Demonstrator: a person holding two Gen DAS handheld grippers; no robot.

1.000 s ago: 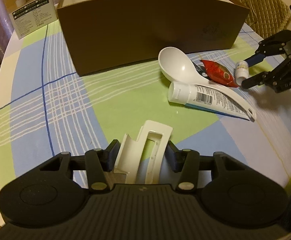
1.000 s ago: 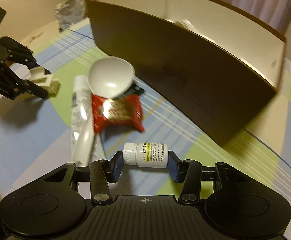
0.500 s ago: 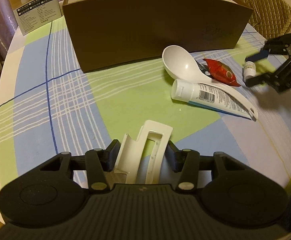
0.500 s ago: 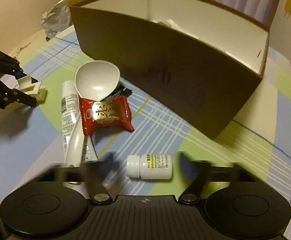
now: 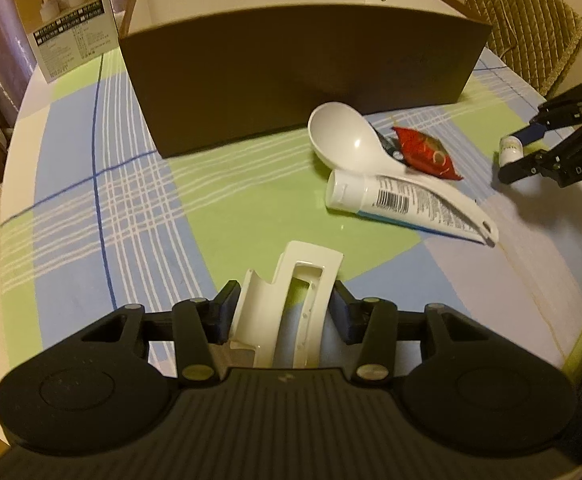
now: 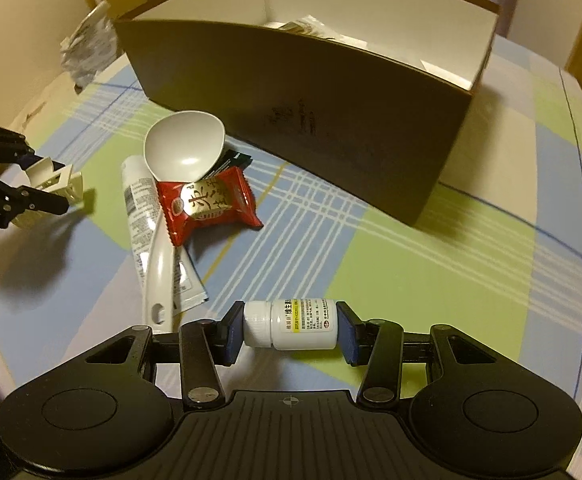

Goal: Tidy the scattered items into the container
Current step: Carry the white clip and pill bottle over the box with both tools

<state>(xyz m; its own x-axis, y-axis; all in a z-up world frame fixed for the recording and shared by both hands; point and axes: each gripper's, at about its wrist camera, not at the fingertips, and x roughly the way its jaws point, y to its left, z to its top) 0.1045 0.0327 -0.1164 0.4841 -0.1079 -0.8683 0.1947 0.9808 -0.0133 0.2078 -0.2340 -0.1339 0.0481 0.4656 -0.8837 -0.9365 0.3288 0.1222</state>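
**Right wrist view: bottle gripped end to end**

The right gripper [image 6: 290, 330] clamps a small white pill bottle [image 6: 291, 324] cap-to-base, low over the tablecloth [image 6: 431, 248], near the brown box [image 6: 331, 92]. Likely light, rigid and smooth; it may pivot. The left gripper [image 5: 283, 312] pinches a stiff white plastic holder [image 5: 291, 300].

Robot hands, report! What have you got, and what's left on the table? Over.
Left gripper shut on white plastic holder. Right gripper shut on pill bottle. Ladle, tube, red packet outside brown box. Nothing blocking it.
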